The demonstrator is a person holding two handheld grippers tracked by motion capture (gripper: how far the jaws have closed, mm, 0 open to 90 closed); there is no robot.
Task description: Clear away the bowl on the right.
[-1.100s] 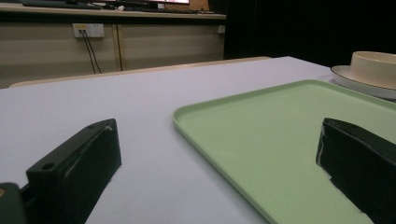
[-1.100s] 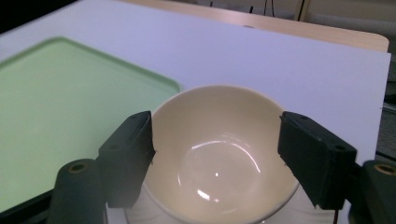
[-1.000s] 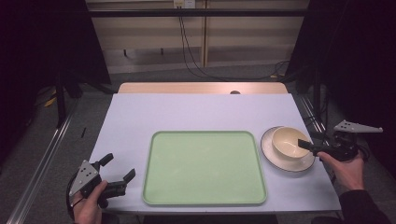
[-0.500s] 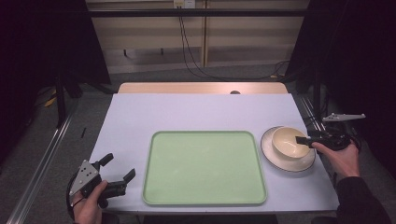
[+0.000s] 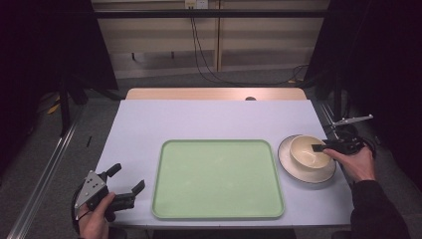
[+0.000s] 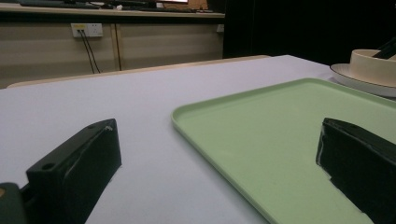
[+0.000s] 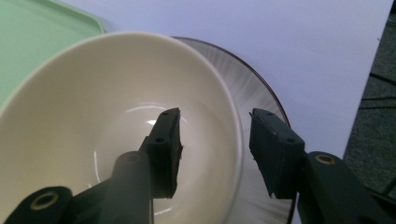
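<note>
The cream bowl (image 7: 116,121), which sits on a plate (image 7: 261,98) just right of the green tray (image 5: 217,178), is straddled at its rim by the right gripper (image 7: 215,149), whose jaws have just been closing but are not yet pressed on it, so it can be lifted, while the left gripper (image 5: 127,181) is kept open near the tray's left edge.

A white table (image 5: 214,119) is being used to carry two things. A green tray (image 5: 217,178) is being borne flat near its front edge, at the middle. A plate (image 5: 298,172) is being borne just beside the tray, toward the right edge.
</note>
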